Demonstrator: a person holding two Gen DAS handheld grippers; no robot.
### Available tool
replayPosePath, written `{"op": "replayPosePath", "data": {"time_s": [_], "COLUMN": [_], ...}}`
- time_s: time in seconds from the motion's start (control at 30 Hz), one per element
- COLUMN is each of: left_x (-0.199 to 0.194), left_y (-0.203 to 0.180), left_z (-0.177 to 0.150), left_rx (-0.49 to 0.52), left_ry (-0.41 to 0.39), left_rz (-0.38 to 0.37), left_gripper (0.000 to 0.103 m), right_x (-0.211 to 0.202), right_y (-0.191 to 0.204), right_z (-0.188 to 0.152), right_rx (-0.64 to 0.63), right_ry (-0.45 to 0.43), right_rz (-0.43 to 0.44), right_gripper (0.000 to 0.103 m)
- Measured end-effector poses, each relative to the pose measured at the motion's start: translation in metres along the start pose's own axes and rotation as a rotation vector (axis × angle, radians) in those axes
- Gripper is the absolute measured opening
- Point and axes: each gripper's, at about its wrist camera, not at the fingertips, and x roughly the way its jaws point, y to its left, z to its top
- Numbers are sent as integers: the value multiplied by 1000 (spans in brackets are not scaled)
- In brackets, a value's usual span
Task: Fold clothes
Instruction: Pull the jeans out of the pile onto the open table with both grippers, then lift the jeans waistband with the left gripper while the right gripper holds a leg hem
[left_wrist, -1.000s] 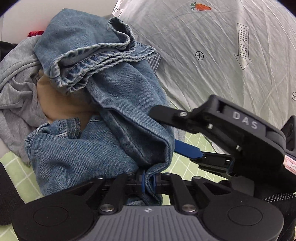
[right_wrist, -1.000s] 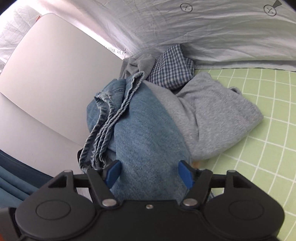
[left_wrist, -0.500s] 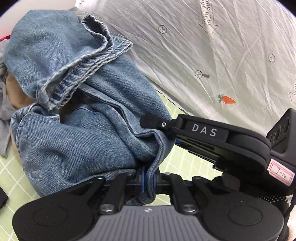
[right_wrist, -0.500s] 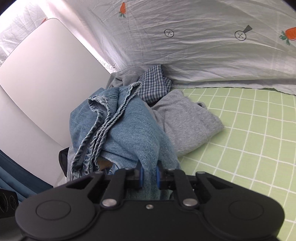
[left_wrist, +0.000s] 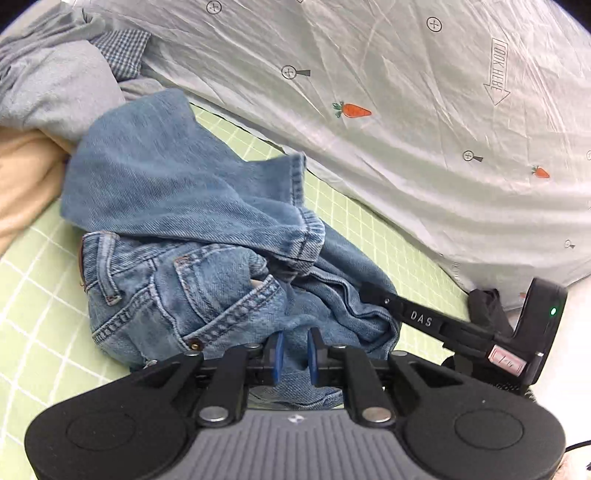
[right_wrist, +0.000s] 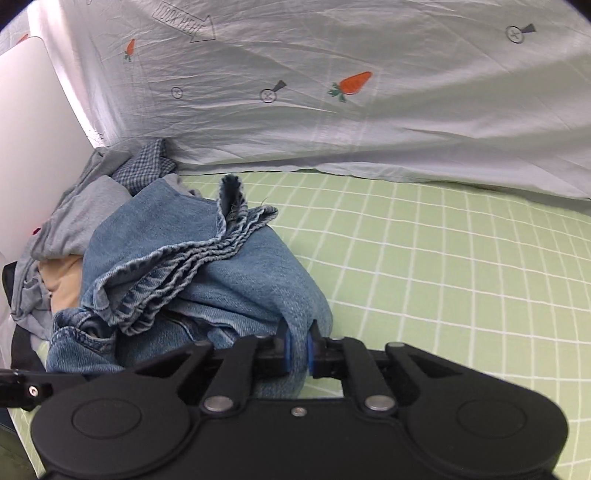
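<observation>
Crumpled jeans (left_wrist: 192, 221) are now pinched in narrow jaws of both left gripper (left_wrist: 294, 350) and right gripper (right_wrist: 298, 349), dragged off the clothes pile (right_wrist: 70, 206) onto green checked mat (right_wrist: 443, 277), so spreading is likely next.

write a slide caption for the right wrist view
Right gripper clamps a fold of bunched blue denim jeans above the green checked sheet.

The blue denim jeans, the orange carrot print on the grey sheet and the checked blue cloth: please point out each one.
blue denim jeans (left_wrist: 177, 192), left wrist view, on the flat leg panel.
orange carrot print (right_wrist: 352, 83), right wrist view, on the carrot's body.
checked blue cloth (left_wrist: 123, 50), left wrist view, on its middle.
</observation>
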Motion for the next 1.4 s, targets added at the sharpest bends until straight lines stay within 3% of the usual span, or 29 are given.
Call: {"op": "replayPosePath", "data": {"time_s": [0.17, 0.37, 0.5, 0.63, 0.8, 0.87, 0.97, 1.0, 1.07, 1.13, 1.23, 1.4], "left_x": [4, 23, 38, 52, 67, 72, 82, 85, 91, 93, 101, 123], "left_y": [-27, -72, -85, -107, -129, -135, -136, -137, -137, -136, -129, -109], "left_z": [-26, -32, -36, -51, -66, -66, -60, -58, -55, -55, -55, -54], "left_rx": [40, 140, 100, 104, 59, 37, -6, -9, 3, 14, -3, -130], "left_ry": [51, 34, 40, 63, 122, 127, 149, 157, 175, 180, 190, 251], "left_rz": [-19, 105, 112, 179, 227, 243, 266, 272, 273, 274, 284, 288], "left_gripper": [16, 19, 19, 19, 22, 28, 32, 33, 37, 41, 43, 43], "right_x": [-35, -80, -104, -124, -145, -152, -155, -156, -157, -149, -123, -71], "right_y": [-53, -115, -161, -197, -233, -236, -238, -239, -241, -247, -251, -242], "right_z": [-35, -64, -70, -81, -95, -96, -87, -81, -68, -52, -30, -7], "right_rx": [21, 116, 179, 204, 348, 355, 335, 334, 333, 357, 358, 300], "right_ry": [-7, -11, -31, -45, -16, -21, -27, -46, -85, -110, -106, -25], "right_rz": [-150, -295, -355, -413, -335, -314, -282, -263, -225, -153, -48, -19], "right_gripper": [8, 8, 8, 8, 11, 19, 22, 25, 43, 43, 23, 23]}}
